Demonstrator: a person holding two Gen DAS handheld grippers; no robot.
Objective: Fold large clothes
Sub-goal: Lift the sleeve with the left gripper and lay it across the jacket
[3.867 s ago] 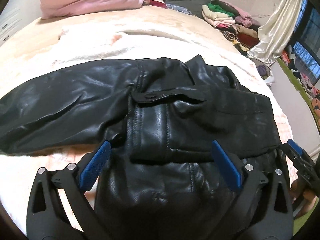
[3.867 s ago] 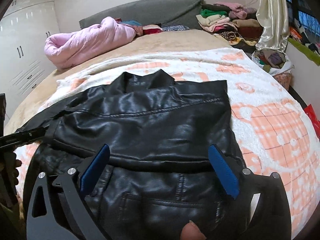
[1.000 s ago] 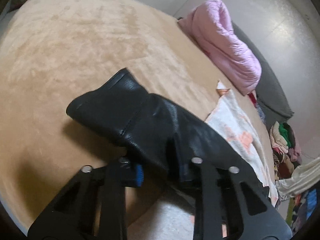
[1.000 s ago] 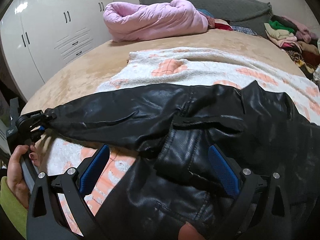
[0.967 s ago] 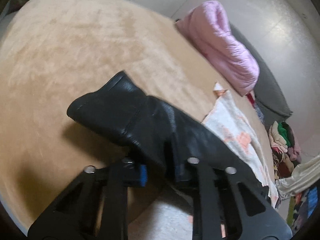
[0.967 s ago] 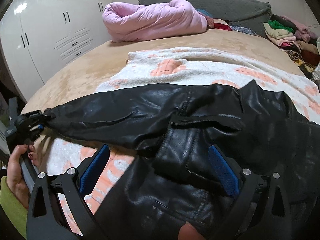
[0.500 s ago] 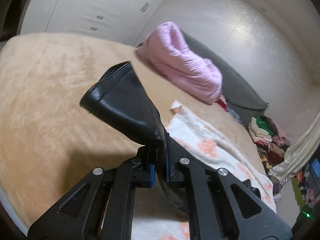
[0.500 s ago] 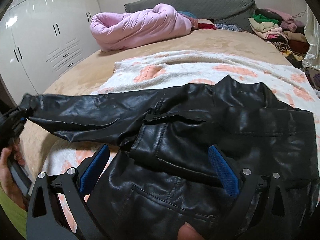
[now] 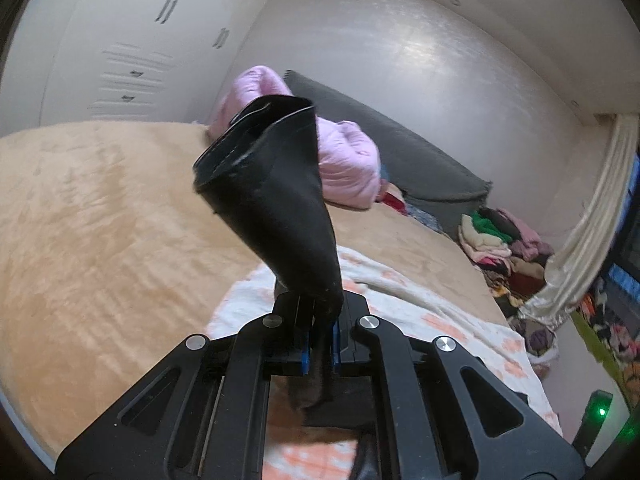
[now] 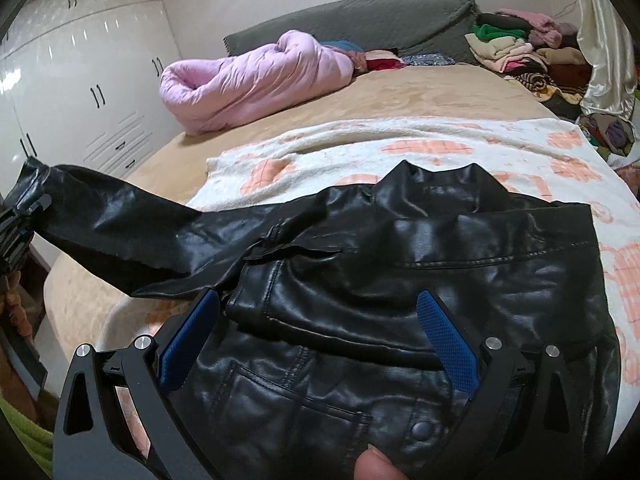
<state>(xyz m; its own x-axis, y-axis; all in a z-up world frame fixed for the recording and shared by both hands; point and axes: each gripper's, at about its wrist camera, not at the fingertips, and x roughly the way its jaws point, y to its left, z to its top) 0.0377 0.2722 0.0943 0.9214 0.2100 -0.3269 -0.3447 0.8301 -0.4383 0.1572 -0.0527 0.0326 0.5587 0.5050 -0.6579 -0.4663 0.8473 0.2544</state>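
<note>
In the left wrist view the white wardrobe with dark handles (image 9: 120, 40) fills the area around ten o'clock, and the bed under its tan plush cover (image 9: 100, 220) spreads below it. At the centre the left gripper (image 9: 319, 344) has its jaws pressed tight on the cuff end of the black leather jacket's sleeve (image 9: 276, 196); the jaws have just been closing, with the leather pinched between the blue pads. The sleeve stands up out of the jaws towards twelve o'clock, its open cuff lifted clear of the bed. Behind it lies a rolled pink quilt (image 9: 352, 164) against a grey headboard cushion (image 9: 420, 172), and at three o'clock a heap of mixed folded clothes (image 9: 500, 236) sits beside a cream curtain (image 9: 592, 216).

In the right wrist view the left gripper (image 10: 18, 224) shows at nine o'clock, holding the sleeve (image 10: 112, 232) stretched out and raised above the bed's edge. The black leather jacket (image 10: 400, 264) lies flat at the centre on a white fleece blanket with orange check patches (image 10: 440, 140), collar towards twelve o'clock. The right gripper (image 10: 316, 336) hovers over the jacket's lower front with its jaws spread wide, the blue pads either side of a flap and pocket, gripping nothing. A fingertip (image 10: 376, 464) shows at six o'clock, and a green sleeve (image 10: 24, 436) at seven o'clock.
</note>
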